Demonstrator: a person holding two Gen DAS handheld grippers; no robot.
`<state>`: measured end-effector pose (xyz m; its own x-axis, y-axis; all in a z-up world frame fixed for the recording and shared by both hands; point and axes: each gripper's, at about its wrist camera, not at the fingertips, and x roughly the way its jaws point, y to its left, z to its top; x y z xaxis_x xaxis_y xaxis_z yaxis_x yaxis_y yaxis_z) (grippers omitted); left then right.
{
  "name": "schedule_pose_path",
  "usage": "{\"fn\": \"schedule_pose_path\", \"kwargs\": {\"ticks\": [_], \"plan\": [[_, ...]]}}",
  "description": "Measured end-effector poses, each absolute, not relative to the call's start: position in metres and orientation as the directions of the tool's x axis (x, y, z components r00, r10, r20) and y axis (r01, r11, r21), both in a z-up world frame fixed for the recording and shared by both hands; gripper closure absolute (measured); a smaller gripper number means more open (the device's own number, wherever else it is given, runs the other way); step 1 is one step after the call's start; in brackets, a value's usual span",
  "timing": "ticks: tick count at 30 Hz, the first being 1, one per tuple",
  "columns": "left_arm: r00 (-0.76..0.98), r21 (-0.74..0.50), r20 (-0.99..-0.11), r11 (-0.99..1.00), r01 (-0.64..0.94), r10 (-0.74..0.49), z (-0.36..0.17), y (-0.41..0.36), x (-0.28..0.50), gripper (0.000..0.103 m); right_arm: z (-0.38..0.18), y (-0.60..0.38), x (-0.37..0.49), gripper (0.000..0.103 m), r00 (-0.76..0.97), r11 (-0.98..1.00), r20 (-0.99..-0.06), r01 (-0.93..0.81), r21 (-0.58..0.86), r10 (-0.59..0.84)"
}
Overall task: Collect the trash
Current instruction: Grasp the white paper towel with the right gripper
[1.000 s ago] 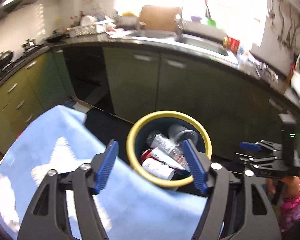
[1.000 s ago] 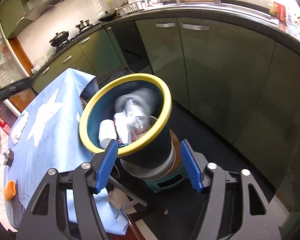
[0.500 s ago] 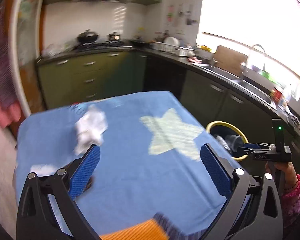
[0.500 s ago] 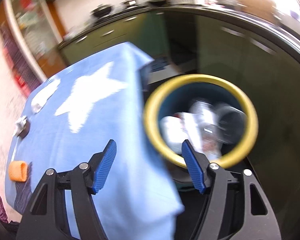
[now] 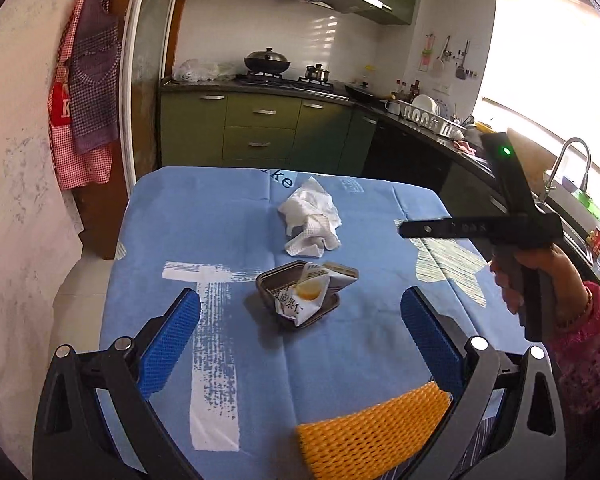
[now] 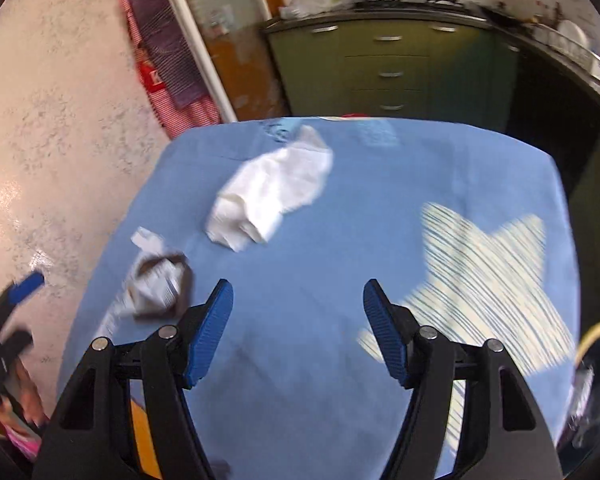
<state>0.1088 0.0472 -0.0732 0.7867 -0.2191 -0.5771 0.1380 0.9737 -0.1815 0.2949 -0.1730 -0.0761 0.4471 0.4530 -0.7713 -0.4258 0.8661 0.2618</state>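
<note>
Both views now off the yellow-rimmed bin onto blue tablecloth, L gripper wider open, empty, dark tray w/ wrappers center frame, R gripper open, empty, white tissue upper left.

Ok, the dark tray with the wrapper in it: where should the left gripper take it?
Probably by the near rim of the dark tray, left gripper coming down from above. It is shallow and lies flat on the blue cloth, so its sides offer little, while a raised rim is exposed. The wrapper sits loose inside; pinching it with the rim should keep it in.
</note>
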Motion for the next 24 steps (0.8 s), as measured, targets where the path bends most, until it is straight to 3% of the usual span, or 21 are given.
{"fn": "schedule_pose_path", "kwargs": {"ticks": [13, 14, 17, 19, 20, 24], "plan": [[0.775, -0.198, -0.589, 0.971, 0.137, -0.229, -0.087, 0.061, 0.102, 0.004, -0.12, -0.07, 0.396, 0.039, 0.349, 0.911, -0.886, -0.377, 0.167, 0.307], [0.776, -0.2, -0.587, 0.97, 0.137, -0.23, -0.087, 0.061, 0.101, 0.005, -0.122, -0.067, 0.395, 0.042, 0.349, 0.912, -0.889, -0.381, 0.153, 0.295], [0.775, -0.203, -0.588, 0.969, 0.138, -0.233, -0.088, 0.061, 0.1, 0.005, -0.126, -0.061, 0.393, 0.064, 0.342, 0.913, -0.901, -0.39, 0.123, 0.268], [0.774, -0.204, -0.588, 0.969, 0.137, -0.233, -0.088, 0.06, 0.099, 0.005, -0.126, -0.061, 0.392, 0.086, 0.348, 0.913, -0.901, -0.392, 0.112, 0.26], [0.773, -0.205, -0.589, 0.969, 0.139, -0.236, -0.088, 0.06, 0.099, 0.005, -0.125, -0.062, 0.392, 0.092, 0.353, 0.913, -0.9, -0.394, 0.106, 0.257], [0.773, -0.199, -0.588, 0.969, 0.148, -0.239, -0.087, 0.055, 0.097, 0.005, -0.119, -0.07, 0.388, 0.097, 0.365, 0.908, -0.887, -0.4, 0.124, 0.282]]}}
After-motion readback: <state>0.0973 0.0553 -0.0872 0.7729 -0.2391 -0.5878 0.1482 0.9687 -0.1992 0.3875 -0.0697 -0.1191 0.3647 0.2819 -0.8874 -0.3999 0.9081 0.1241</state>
